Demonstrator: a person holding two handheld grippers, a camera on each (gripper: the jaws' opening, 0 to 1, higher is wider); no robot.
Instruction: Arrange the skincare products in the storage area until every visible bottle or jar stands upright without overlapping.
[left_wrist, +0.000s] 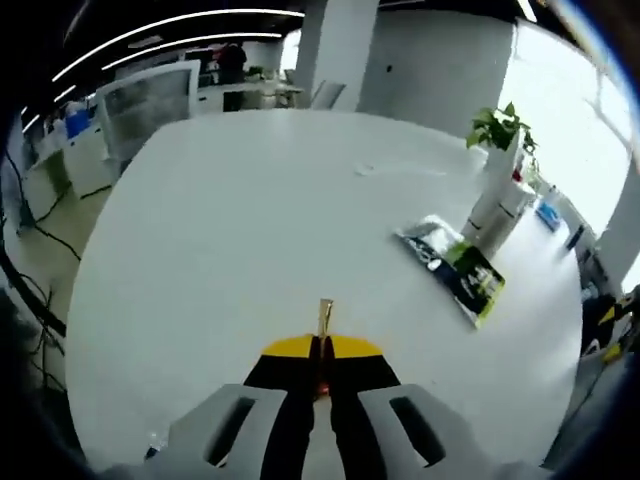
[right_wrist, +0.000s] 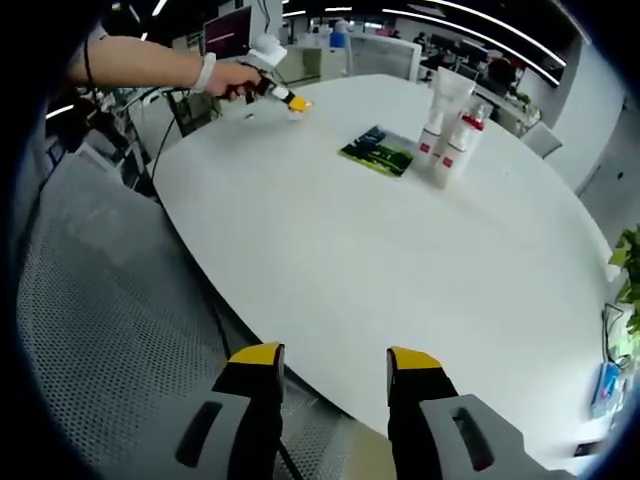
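Note:
Three white skincare containers stand upright and close together on the round white table (right_wrist: 330, 230): a tall tube (right_wrist: 449, 92), a bottle (right_wrist: 431, 137) and a red-capped bottle (right_wrist: 459, 145). In the left gripper view the same group (left_wrist: 497, 203) stands at the right. A flat dark-and-green packet (left_wrist: 455, 265) (right_wrist: 378, 150) lies beside them. My left gripper (left_wrist: 324, 340) is shut low over the table, and a thin gold piece (left_wrist: 325, 313) sticks out between its tips. A hand holds that left gripper (right_wrist: 285, 97) at the table's far edge. My right gripper (right_wrist: 330, 365) is open with nothing in it, at the near rim.
A potted plant (left_wrist: 499, 128) stands behind the bottles, near the table edge. A grey mesh chair (right_wrist: 100, 330) sits against the table's near left side. Office desks and monitors (left_wrist: 150, 100) lie beyond the table.

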